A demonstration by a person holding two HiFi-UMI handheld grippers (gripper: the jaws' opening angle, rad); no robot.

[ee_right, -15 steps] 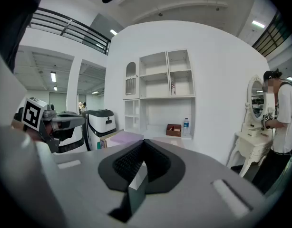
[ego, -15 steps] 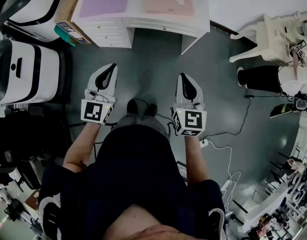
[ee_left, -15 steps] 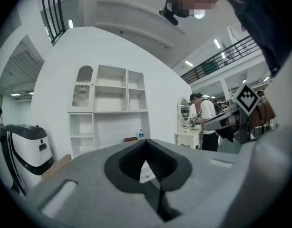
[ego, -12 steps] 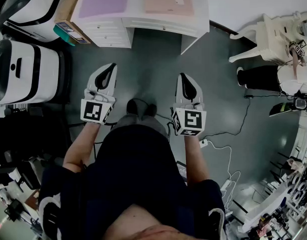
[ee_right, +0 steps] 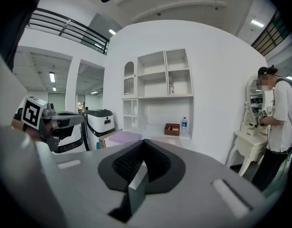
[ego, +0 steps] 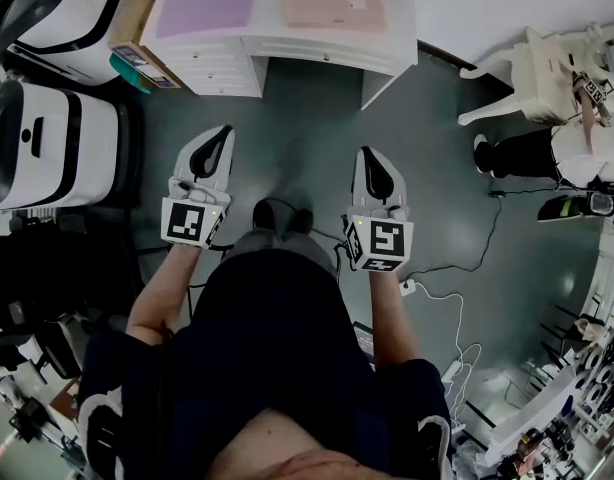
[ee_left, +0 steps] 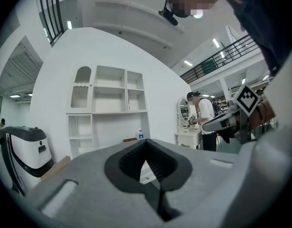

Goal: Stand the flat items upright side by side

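Unmoved since earlier, bar a bystander [ego: 522, 156] at right. Left gripper [ego: 222, 134], right gripper [ego: 368, 154] clenched empty, short of the bench [ego: 272, 13] (purple item [ego: 209, 4], pink item [ego: 335, 3] flat there). Approach step; next: close in, unclench fingers [ego: 377, 180]

It is a big indoor hall used as a lab: white machines [ego: 47, 138] at the head view's left, loose cables [ego: 457, 300] on grey floor [ego: 307, 128], white show shelves [ee_right: 160, 89], a balcony railing [ee_left: 222, 56] above
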